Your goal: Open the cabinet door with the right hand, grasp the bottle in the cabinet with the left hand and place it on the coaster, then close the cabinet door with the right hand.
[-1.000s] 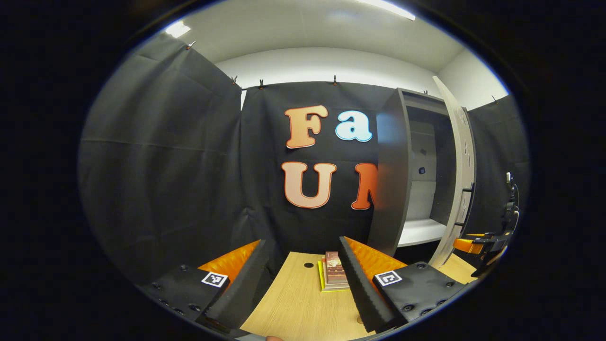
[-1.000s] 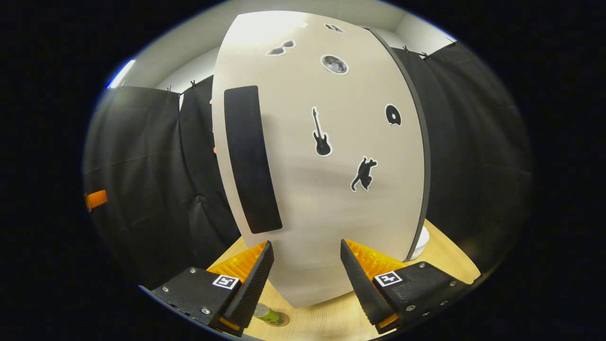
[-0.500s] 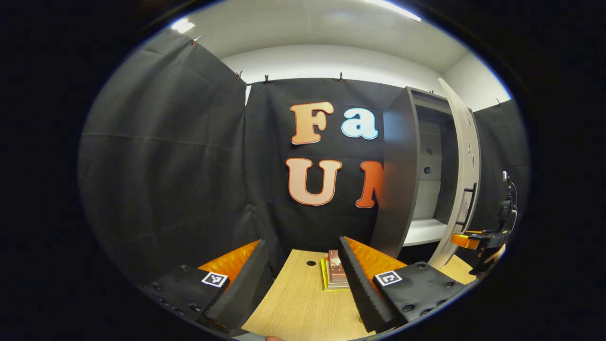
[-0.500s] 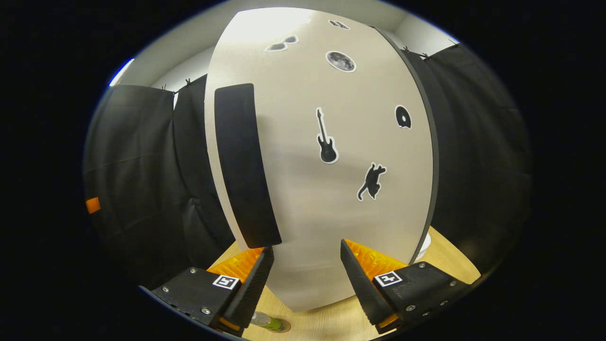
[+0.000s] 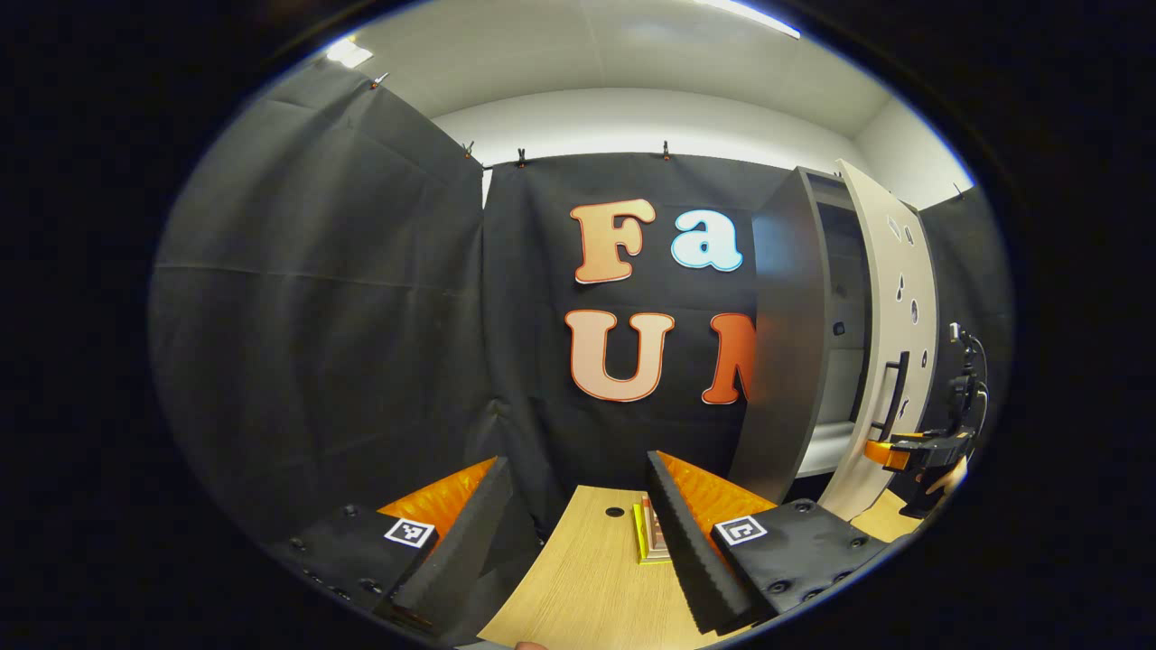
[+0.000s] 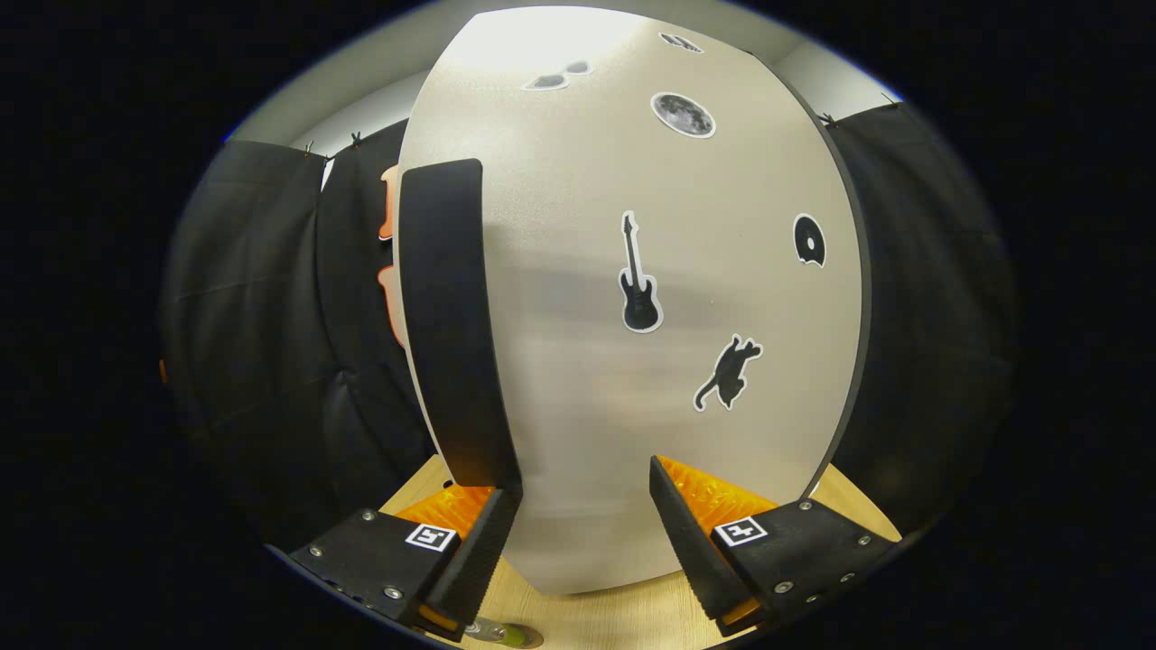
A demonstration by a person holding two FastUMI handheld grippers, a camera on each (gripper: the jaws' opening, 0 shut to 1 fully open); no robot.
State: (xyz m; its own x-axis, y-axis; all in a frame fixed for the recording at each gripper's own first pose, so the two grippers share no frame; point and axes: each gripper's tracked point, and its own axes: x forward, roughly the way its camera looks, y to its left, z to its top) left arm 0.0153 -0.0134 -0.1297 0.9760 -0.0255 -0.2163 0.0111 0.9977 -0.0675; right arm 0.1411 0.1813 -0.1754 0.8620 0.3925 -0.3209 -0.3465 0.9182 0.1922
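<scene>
The cabinet door (image 6: pixel 632 298), pale grey with black stickers, stands right in front of my right gripper (image 6: pixel 578 533). That gripper is open, its fingertips close to the door face, the left one just under the long black handle (image 6: pixel 452 316). A green bottle (image 6: pixel 506 636) on a round coaster peeks out at the bottom edge. In the left gripper view the dark cabinet (image 5: pixel 790 361) stands at the right with its door (image 5: pixel 890 298) ajar by a narrow gap. The right gripper (image 5: pixel 890 451) and a hand are at that door's lower edge. My left gripper (image 5: pixel 573 533) is open over the table, holding nothing.
A small stack of books (image 5: pixel 650 540) lies on the wooden table (image 5: pixel 587 587), just by my left gripper's right finger. A cable hole (image 5: pixel 614 512) sits near the table's far edge. Black cloth walls close the booth behind and to the left.
The cabinet door has swung toward shut, and the gap showing the inside has narrowed. My right gripper followed the door inward. The left gripper turned slightly, still open.
</scene>
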